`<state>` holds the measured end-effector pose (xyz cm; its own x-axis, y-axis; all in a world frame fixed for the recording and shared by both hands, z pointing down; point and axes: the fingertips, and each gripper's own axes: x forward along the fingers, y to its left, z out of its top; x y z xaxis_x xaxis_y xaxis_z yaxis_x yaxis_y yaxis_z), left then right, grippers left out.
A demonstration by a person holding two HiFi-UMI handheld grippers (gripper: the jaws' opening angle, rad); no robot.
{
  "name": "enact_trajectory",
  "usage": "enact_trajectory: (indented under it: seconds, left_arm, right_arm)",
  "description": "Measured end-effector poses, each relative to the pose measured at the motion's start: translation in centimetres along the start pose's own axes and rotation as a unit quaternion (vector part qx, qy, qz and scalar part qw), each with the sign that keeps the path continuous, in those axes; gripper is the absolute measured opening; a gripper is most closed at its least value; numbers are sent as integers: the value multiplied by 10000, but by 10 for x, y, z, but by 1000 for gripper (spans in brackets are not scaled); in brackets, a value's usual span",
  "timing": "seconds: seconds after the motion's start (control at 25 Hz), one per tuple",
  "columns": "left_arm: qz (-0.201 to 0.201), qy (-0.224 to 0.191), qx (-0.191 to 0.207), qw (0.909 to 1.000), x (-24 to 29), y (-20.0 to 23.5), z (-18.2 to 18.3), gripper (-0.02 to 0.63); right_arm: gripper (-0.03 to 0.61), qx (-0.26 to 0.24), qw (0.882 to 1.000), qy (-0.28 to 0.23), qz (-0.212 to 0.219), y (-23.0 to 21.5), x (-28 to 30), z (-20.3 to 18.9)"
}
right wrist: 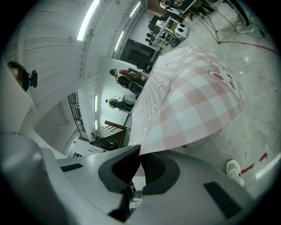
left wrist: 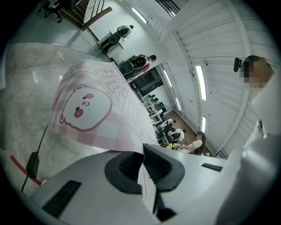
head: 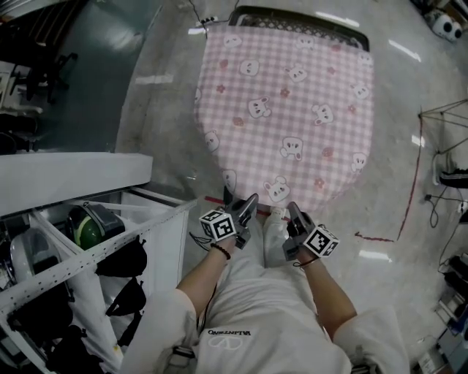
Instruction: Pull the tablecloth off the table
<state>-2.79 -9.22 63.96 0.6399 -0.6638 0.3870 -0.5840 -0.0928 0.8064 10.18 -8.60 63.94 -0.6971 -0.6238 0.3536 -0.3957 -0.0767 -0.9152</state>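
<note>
Both grippers are clenched on the near hem of the tablecloth (head: pixel 285 102): in the left gripper view the left gripper (left wrist: pixel 142 152) has its dark pads pressed together with the thin cloth edge (left wrist: pixel 88 105) running down between them, and in the right gripper view the right gripper (right wrist: pixel 139 154) pinches the hem of the same cloth (right wrist: pixel 193 105) in the same way. From the head view the left gripper (head: pixel 251 199) and the right gripper (head: pixel 293 209) sit close together, side by side, just at the near end of the cloth, each with its marker cube toward the person's forearms. The cloth is pink and white checked, printed with small white bears and flowers; most of it lies spread over the table (head: pixel 252 12), whose dark far rim shows beyond the cloth's far edge, while the near end narrows toward the two grippers. In both gripper views that near end stretches away from the jaws as a raised sheet with pale speckled floor (head: pixel 161 109) visible below it. A strip of red tape (head: pixel 216 198) lies on the floor just by the left gripper. To the person's left stands a white shelf unit (head: pixel 73 172) holding a green helmet (head: pixel 86 228) and dark items. A white shoe (right wrist: pixel 234 168) shows on the floor in the right gripper view.
</note>
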Motion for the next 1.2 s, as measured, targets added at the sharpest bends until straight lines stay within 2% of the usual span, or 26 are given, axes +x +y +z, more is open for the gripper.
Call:
enact_trajectory:
  seconds: [0.24,0.64,0.8,1.2]
  left_arm:
    - [-70,25,37,10000,0,-4,4,3]
    - [-266,-54,104,9996,-6,-13,29,3]
    - [-367,-46,213,9991,-13,-29,39,3]
    - [-710,-180,616,9954,-32,-83,64,3]
  right_arm:
    - [12,4,9996,-286,9,6,-1,3]
    - [12,-225,9990,-373,71,34,6,12]
    - [12,-262,9987,-436,66,41,-1,11]
    - [14,-641,9942,-752,413,101,-23,29]
